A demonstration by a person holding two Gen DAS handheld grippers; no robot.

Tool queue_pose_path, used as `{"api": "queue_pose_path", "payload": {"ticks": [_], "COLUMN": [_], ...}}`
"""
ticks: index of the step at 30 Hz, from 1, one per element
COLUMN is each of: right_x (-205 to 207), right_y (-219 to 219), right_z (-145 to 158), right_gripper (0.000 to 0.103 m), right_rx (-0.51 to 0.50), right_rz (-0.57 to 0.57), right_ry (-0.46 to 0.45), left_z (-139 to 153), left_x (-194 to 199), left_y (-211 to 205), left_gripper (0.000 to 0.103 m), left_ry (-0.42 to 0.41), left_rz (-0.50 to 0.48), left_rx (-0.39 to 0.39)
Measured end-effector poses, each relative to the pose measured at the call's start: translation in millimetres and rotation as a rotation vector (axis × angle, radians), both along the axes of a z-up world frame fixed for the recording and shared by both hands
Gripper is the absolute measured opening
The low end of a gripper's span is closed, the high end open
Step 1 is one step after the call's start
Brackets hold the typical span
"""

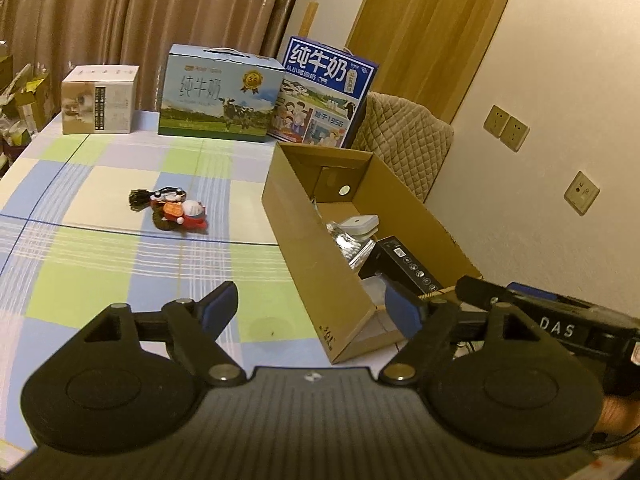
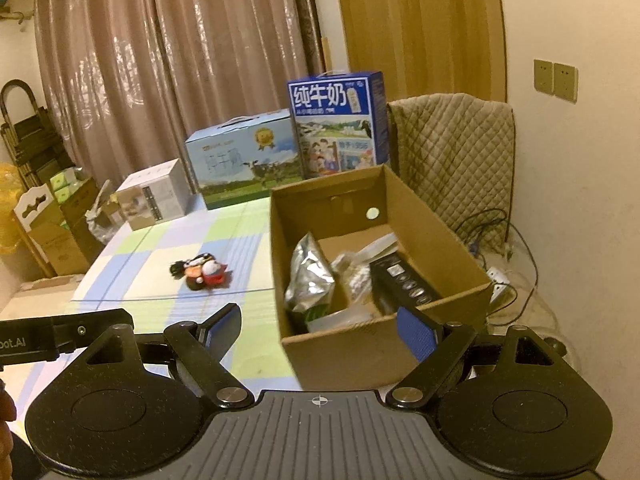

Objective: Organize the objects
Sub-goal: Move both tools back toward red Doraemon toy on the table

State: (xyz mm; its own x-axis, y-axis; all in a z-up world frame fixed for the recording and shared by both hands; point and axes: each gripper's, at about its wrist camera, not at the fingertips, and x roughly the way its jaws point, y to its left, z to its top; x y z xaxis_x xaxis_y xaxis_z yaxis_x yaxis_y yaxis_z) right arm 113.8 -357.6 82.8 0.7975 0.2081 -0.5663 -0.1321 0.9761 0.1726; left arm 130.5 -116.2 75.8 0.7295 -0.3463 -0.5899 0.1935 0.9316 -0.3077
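Note:
A small red, white and black toy bundle (image 1: 176, 210) lies on the checked tablecloth, also in the right wrist view (image 2: 204, 272). An open cardboard box (image 1: 304, 240) stands at the table's right edge and holds a silver foil bag (image 2: 310, 276), a black box (image 2: 404, 280), a white device (image 1: 358, 224) and clear plastic packs. My left gripper (image 1: 312, 312) is open and empty, near the box's front corner. My right gripper (image 2: 320, 332) is open and empty, just in front of the box (image 2: 380, 344).
Two milk cartons (image 1: 218, 96) (image 1: 324, 92) and a white box (image 1: 100, 100) stand along the table's far edge. A quilted chair (image 2: 452, 160) stands behind the box. Cables and a power strip (image 2: 498, 276) lie on the floor at right. Curtains hang behind.

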Motion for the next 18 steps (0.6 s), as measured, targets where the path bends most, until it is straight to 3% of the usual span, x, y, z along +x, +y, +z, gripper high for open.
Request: {"api": "queue_pose_path", "payload": {"ticks": [6, 18], "right_x": [-6, -16], "right_y": [13, 37], "right_z": [-4, -11], "right_gripper": [0.082, 0.082], "right_rx": [0.015, 0.039], "right_rz": [0.017, 0.065], "right_ry": [0.011, 0.019], "left_z": [0, -14], "left_x": [-13, -28], "left_y": [18, 63], "left_gripper": [0.087, 0.092], "left_ry": [0.001, 0.021], "left_rz": [-0.001, 0.088], "left_rx": [-0.024, -0.008]}}
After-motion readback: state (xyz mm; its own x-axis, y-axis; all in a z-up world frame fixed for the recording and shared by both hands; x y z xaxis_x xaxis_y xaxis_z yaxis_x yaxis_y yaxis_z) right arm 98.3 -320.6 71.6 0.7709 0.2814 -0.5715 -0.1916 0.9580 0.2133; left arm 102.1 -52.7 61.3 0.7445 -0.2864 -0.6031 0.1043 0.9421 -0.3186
